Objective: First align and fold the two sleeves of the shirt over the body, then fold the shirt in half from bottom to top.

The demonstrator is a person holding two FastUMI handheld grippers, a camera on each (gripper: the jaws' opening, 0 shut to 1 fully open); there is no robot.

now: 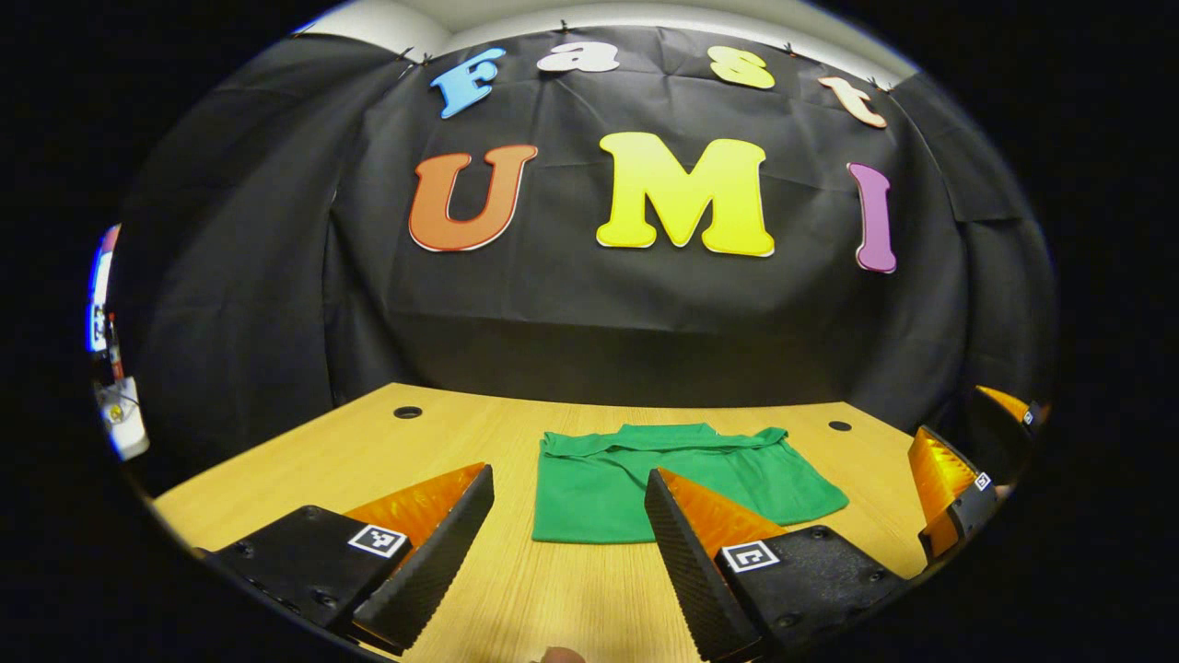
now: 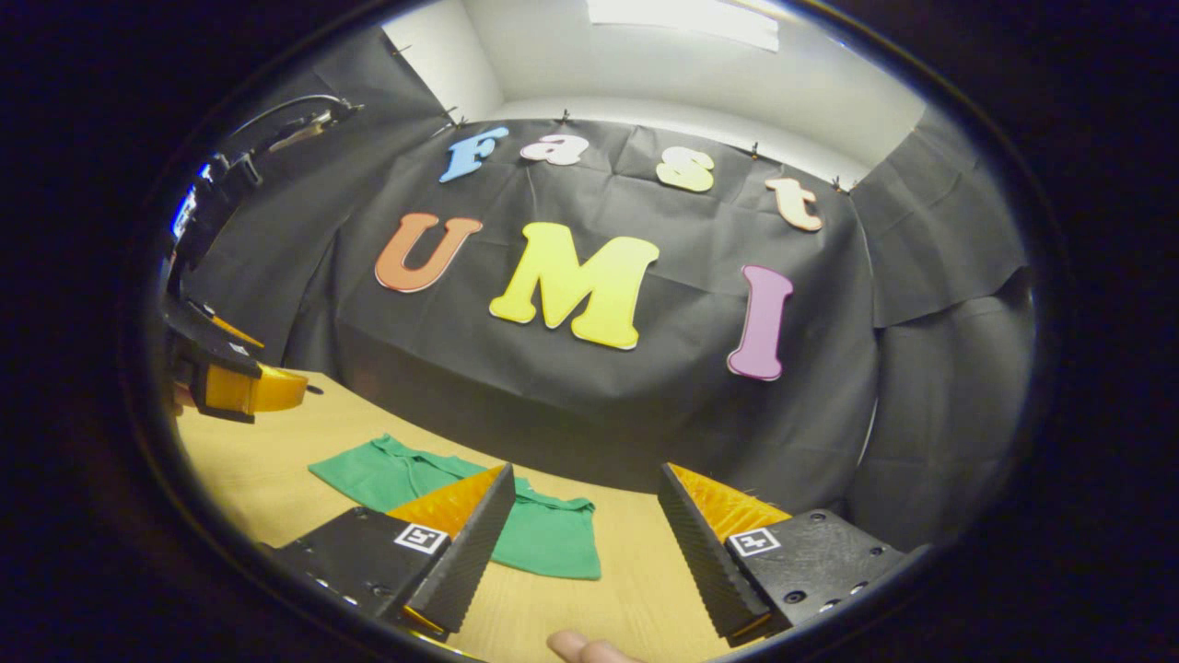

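The green shirt [image 1: 589, 497] lies flat on the wooden table [image 1: 368, 451] as a compact, roughly rectangular shape, its collar along the far edge. My left gripper [image 1: 568, 479] hovers open above the table's near side, short of the shirt, with nothing between its fingers. The right gripper [image 1: 958, 488] is at the right edge of the left gripper view, off the shirt's right side. In the right gripper view the shirt [image 2: 553, 543] lies ahead to the left, partly behind one finger. My right gripper [image 2: 586, 471] is open and empty. The left gripper [image 2: 230, 382] hangs over the table at far left.
Two round cable holes [image 1: 408, 412] [image 1: 839, 425] sit near the table's far corners. The black cloth wall [image 1: 645, 322] closes the back of the table. Some equipment [image 1: 115, 405] stands beyond the left edge. A person's fingertip [image 2: 580, 646] is at the bottom of the view.
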